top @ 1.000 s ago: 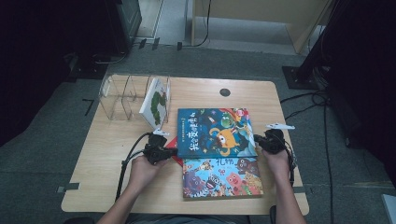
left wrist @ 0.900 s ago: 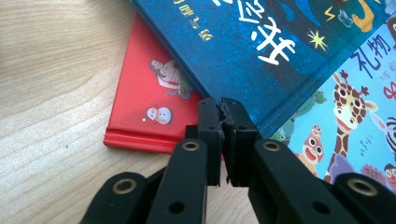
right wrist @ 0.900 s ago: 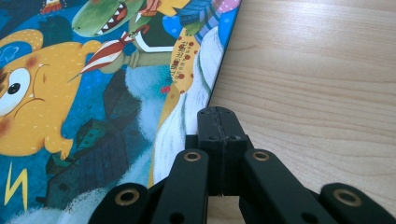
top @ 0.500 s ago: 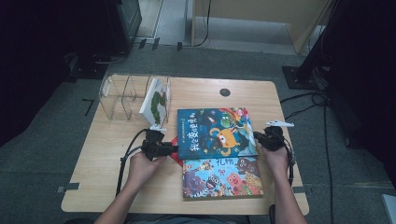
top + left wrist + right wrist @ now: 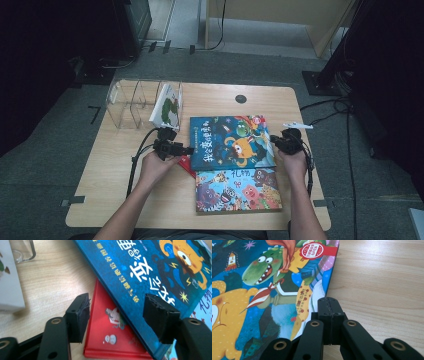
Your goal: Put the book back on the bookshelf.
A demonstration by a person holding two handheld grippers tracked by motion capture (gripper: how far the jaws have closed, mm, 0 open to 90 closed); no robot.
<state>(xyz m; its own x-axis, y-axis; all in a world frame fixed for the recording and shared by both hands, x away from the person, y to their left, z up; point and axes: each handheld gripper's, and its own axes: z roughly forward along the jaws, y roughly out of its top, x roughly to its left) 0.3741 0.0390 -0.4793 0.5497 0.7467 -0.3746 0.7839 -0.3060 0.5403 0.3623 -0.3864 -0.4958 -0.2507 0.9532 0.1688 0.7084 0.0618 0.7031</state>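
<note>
**Inspector:** State of the left hand-held gripper [image 5: 186, 150]?

**Assistant:** Spread. Its jaws have just been opening. In the left gripper view the edge of the blue book [image 5: 160, 277] and part of the red book [image 5: 107, 335] lie between them, but neither pad presses on either.

**Inspector:** Where does the blue book lie?

**Assistant:** Flat on the table [image 5: 120, 170], near the middle. It overlaps the red book at its left lower corner and the monster book [image 5: 237, 190], which lies nearer the person.

**Inspector:** The right hand-held gripper [image 5: 274, 141]?

**Assistant:** Pressed together, nothing seen between the pads. In the right gripper view its closed tip sits at the blue book's right edge, beside the bare wood; whether it touches the cover I cannot tell.

**Inspector:** Anything else on the table?

**Assistant:** A clear rack [image 5: 131, 102] at the far left, with a white book [image 5: 166, 106] leaning in its right compartment. The left hand-held gripper is just in front of it.
</note>
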